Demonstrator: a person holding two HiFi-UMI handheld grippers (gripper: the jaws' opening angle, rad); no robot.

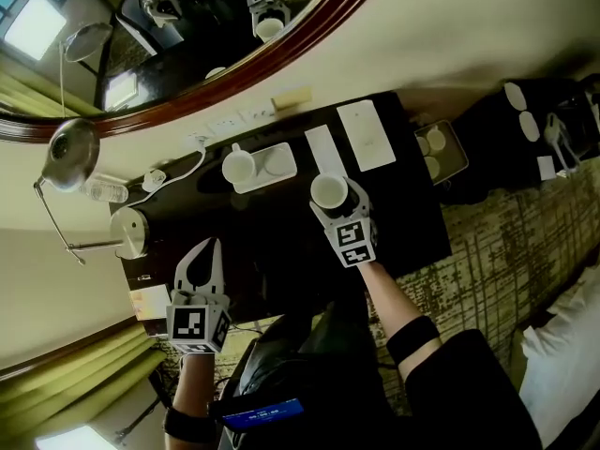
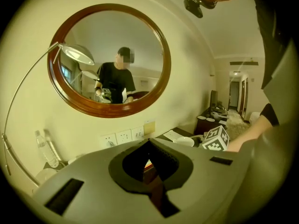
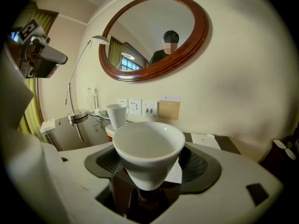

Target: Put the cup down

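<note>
A white handleless cup (image 1: 329, 192) hangs above the dark desk (image 1: 412, 223), upright, with my right gripper (image 1: 331, 198) shut on it. In the right gripper view the cup (image 3: 148, 148) fills the middle, pinched low on its sides between the two jaws of that gripper (image 3: 148, 168). My left gripper (image 1: 204, 253) is off to the left near the desk's edge, shut with nothing in it. In the left gripper view its jaws (image 2: 150, 161) meet, and the right gripper's marker cube (image 2: 216, 139) shows beyond them.
A white tray (image 1: 279, 162) by the wall carries a handled mug (image 1: 238, 167), also seen as a mug (image 3: 116, 115) behind the held cup. Paper cards (image 1: 367, 134) lie on the desk. A metal kettle (image 1: 131, 231), a lamp (image 1: 73, 153) and a water bottle (image 1: 105, 191) stand left.
</note>
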